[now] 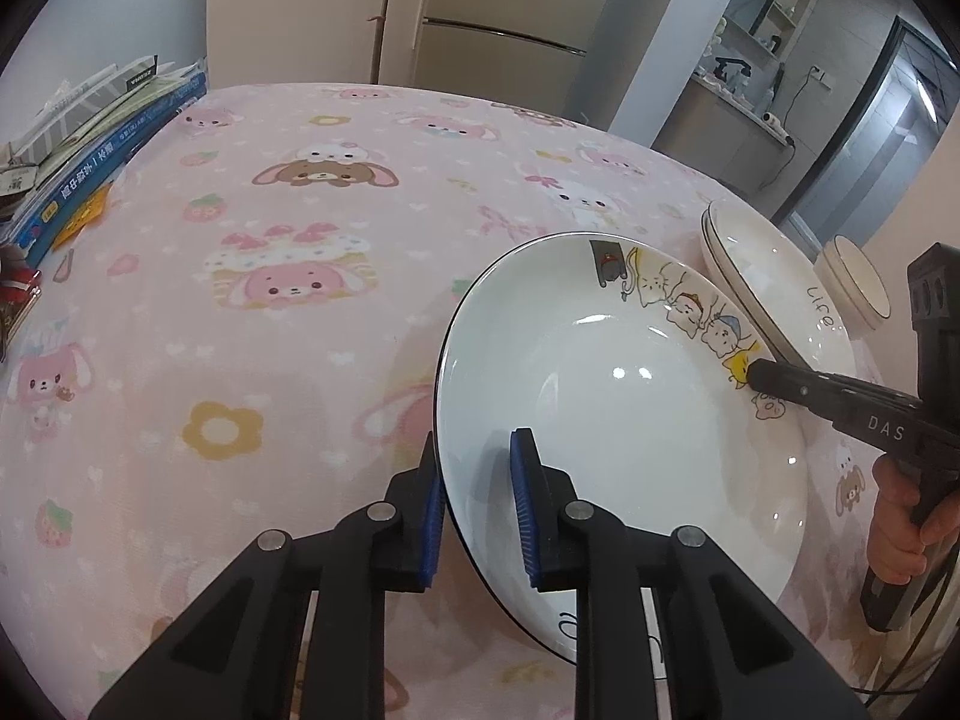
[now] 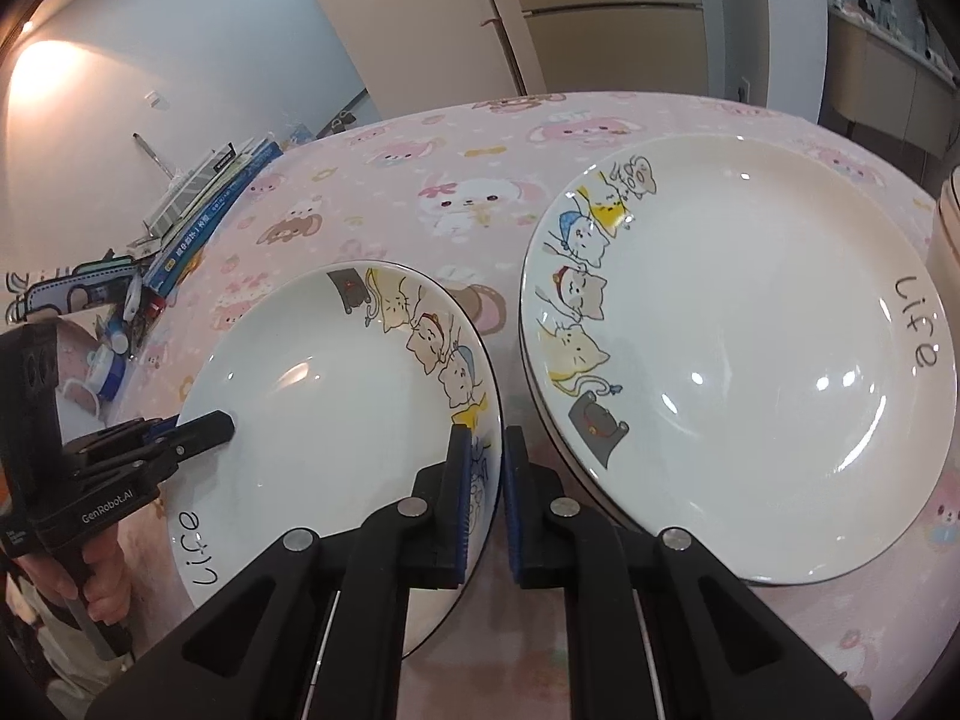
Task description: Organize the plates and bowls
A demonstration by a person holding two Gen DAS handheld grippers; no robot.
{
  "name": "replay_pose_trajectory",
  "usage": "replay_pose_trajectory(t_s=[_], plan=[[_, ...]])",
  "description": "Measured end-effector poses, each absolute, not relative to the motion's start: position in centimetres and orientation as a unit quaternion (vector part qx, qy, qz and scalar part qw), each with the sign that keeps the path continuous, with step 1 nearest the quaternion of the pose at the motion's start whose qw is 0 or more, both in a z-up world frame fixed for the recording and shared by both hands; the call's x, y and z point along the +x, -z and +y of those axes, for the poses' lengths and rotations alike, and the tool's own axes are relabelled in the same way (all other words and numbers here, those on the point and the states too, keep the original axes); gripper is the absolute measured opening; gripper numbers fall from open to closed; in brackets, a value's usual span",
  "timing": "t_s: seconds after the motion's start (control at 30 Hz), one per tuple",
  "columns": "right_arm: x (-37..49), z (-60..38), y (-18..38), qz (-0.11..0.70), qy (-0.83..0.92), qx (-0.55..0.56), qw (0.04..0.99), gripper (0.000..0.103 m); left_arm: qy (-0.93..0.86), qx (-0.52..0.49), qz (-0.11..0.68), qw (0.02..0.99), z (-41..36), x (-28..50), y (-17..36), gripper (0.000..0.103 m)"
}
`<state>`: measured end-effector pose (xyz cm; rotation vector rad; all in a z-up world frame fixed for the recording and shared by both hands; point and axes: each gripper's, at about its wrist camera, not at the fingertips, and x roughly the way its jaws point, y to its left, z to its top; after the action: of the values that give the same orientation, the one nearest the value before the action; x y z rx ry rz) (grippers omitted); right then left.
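**A:** Fingers [image 1: 525, 480] on the left gripper [image 1: 476, 438], what are they doing?
**B:** They are standing slightly apart around the plate's [image 2: 336, 396] rim, one pad outside and one inside, not squeezing.
**A:** And the right gripper [image 2: 487, 429]?
**B:** It is pinching the opposite rim, by the printed cats.
**A:** Where is the plate sitting?
**B:** It is hanging over the table [image 1: 240, 300], just beside the stack [image 2: 750, 360], with a bowl [image 1: 852, 276] standing behind.

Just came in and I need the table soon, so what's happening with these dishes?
A person is sorting dishes with a hand-held gripper in each hand. Both grippers are at one cat-print plate: the right gripper pinches its near rim, while the left gripper straddles the opposite rim with its fingers slightly apart. Beside it on the pink tablecloth lies a stack of matching plates, with another dish behind.
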<state>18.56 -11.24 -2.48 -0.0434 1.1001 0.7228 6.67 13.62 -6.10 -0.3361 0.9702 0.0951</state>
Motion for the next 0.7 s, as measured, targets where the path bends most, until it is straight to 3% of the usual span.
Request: replay_pose_trajectory(t_s=[0.7], plan=[[18.8, -15.2, -3.2, 0.494, -0.310, -0.003, 0.812, 0.010, -0.034, -0.105, 0.432, 0.895, 8.9, 7.7, -0.6, 0.022]])
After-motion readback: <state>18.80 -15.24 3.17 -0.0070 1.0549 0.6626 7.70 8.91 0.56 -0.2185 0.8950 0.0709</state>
